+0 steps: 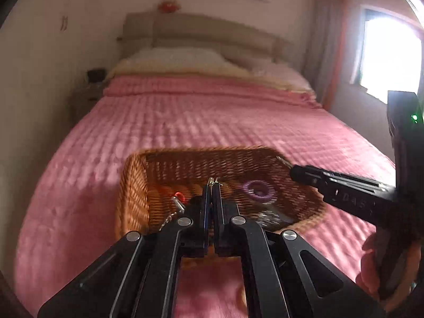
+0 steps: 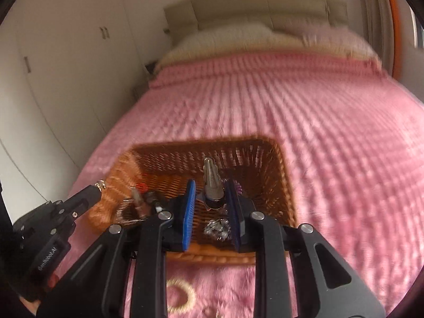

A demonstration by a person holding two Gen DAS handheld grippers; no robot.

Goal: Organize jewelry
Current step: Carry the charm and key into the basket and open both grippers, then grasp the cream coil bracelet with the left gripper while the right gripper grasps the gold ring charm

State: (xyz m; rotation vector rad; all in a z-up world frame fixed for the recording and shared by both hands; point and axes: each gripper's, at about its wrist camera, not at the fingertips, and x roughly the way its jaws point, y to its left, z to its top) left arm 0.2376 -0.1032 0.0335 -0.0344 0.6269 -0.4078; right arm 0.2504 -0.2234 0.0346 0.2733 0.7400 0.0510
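Note:
A brown wicker basket [image 1: 132, 185] sits on the pink bed; it also shows in the right wrist view [image 2: 281, 180]. My left gripper [image 1: 213, 182] is shut on a small gold trinket [image 1: 212, 181] above the basket; that trinket also shows in the right wrist view [image 2: 100, 184]. My right gripper [image 2: 210, 198] is over the basket with its jaws apart, and a silver key [image 2: 212, 182] lies between its blue pads [image 2: 189, 212]; I cannot tell if they touch it. A purple ring [image 1: 258, 190], a red bead [image 1: 179, 194] and a silver chain [image 2: 217, 228] lie in the basket.
The pink quilted bedspread [image 1: 212, 122] stretches to pillows [image 1: 172, 58] and a headboard. A cream coiled hair tie [image 2: 182, 296] lies on the bedspread near the basket's front. White wardrobe doors [image 2: 66, 66] stand at the left, a window [image 1: 389, 53] at the right.

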